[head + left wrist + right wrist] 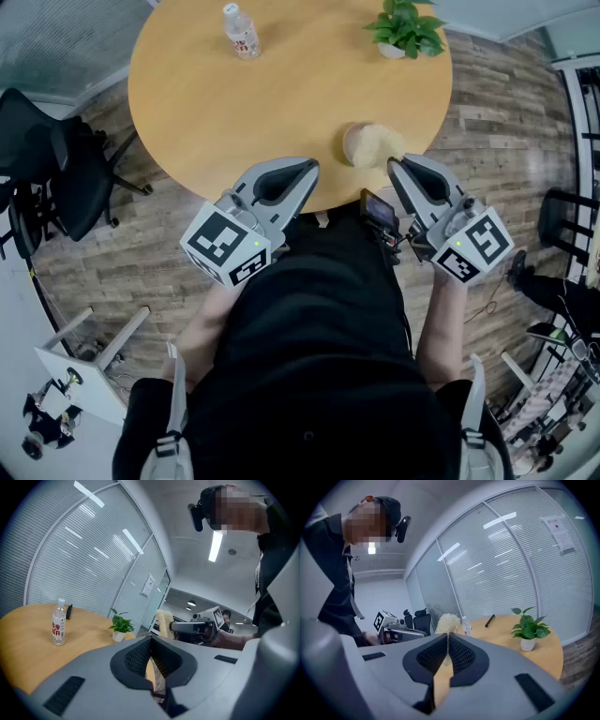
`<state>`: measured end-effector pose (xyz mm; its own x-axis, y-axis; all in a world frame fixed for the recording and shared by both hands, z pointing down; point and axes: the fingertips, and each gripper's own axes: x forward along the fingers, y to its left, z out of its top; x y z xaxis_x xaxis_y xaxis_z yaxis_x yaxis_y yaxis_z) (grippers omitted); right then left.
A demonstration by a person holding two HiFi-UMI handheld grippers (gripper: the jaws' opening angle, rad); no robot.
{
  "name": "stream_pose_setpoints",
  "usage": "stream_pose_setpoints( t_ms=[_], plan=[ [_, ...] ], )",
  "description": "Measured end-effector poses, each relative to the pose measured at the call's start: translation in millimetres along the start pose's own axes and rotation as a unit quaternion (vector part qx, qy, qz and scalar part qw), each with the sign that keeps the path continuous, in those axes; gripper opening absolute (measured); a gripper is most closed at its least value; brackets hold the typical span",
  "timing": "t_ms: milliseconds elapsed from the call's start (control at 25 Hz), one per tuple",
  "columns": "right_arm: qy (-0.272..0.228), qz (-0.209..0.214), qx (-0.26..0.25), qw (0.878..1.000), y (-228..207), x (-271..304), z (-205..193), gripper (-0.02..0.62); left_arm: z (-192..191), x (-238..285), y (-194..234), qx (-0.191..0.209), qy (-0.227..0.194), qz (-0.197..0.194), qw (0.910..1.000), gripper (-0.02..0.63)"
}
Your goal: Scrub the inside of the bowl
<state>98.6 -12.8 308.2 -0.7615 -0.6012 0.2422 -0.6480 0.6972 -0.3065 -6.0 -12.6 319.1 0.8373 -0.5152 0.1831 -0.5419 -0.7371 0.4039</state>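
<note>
A cream, fluffy scrubber [367, 145] sits at the tip of my right gripper [392, 164], just over the near edge of the round wooden table [234, 112]. The right jaws are shut on it. In the left gripper view the scrubber [163, 620] sticks out from the right gripper's [176, 626] tip. In the right gripper view the scrubber [449, 622] shows just past the closed jaw tips [447, 637]. My left gripper [312, 166] is shut with nothing in it, its tip at the table's near edge [151, 640]. No bowl shows in any view.
A water bottle [242, 31] stands at the table's far side and a small potted plant [405, 28] at the far right. A black pen-like object [489, 620] lies on the table. Black office chairs [66, 169] stand to the left, and a white stool [94, 356] lies at lower left.
</note>
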Motion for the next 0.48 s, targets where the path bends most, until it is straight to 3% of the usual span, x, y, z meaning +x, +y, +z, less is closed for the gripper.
stream_pose_setpoints(
  t_ms=[360,480],
  plan=[
    [-0.009,-0.018,0.021,1.0,-10,1,-1,0.025,-9,10,4,-0.01,0.013,-0.005,0.9998,0.012],
    [-0.013,-0.035,0.028,0.999,-15,-4,-2,0.025,-18,15,10,-0.016,0.034,0.013,0.9992,0.012]
  ],
)
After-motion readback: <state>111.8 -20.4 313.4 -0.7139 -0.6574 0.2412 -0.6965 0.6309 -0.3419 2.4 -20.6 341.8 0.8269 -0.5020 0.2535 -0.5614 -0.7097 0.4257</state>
